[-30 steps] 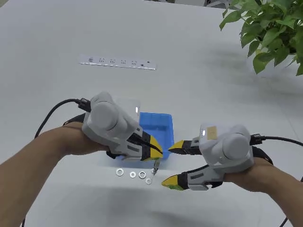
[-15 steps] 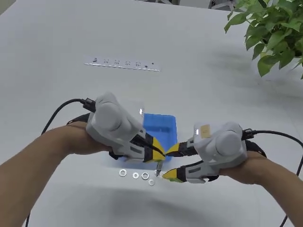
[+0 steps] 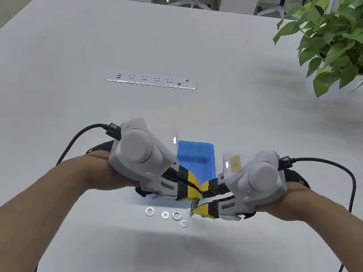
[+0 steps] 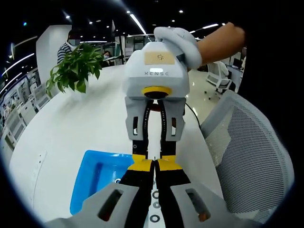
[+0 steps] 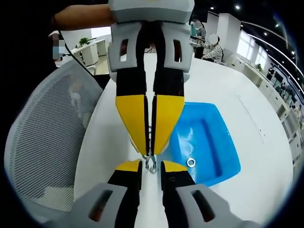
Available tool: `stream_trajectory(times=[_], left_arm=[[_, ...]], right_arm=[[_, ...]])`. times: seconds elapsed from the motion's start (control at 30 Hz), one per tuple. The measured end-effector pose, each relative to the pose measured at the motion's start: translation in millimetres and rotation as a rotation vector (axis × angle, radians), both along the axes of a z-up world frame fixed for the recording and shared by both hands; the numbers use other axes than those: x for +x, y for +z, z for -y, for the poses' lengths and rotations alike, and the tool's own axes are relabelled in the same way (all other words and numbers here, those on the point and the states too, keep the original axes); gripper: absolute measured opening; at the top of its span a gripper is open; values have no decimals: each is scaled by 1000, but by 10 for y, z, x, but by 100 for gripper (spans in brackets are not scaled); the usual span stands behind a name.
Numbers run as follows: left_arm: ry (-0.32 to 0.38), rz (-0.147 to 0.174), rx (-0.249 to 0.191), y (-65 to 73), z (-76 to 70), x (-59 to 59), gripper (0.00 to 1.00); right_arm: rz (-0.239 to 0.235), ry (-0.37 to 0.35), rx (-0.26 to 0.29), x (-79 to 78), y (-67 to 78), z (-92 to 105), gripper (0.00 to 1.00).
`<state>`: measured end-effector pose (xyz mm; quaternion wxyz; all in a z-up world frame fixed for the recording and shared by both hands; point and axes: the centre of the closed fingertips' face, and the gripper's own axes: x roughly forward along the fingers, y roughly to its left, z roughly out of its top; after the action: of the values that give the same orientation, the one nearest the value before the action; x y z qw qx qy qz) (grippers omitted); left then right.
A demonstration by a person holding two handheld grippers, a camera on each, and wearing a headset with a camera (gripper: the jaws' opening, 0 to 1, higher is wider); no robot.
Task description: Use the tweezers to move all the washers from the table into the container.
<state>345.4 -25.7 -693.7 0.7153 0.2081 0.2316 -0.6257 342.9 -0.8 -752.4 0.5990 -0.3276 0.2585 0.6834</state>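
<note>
Thin silvery tweezers sit clamped in your left gripper, lengthwise along its jaws. In the right gripper view, the tips point to 6 o'clock, with the blue container at their 3 o'clock. Your right gripper is narrow around those tips; contact unclear.
</note>
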Motion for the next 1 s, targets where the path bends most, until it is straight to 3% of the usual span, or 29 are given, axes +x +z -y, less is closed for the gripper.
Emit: stream_trajectory(times=[1.0], left_arm=[[5, -2, 10, -22, -20, -8, 5]], right_arm=[[6, -5, -13, -23, -52, -52, 5]])
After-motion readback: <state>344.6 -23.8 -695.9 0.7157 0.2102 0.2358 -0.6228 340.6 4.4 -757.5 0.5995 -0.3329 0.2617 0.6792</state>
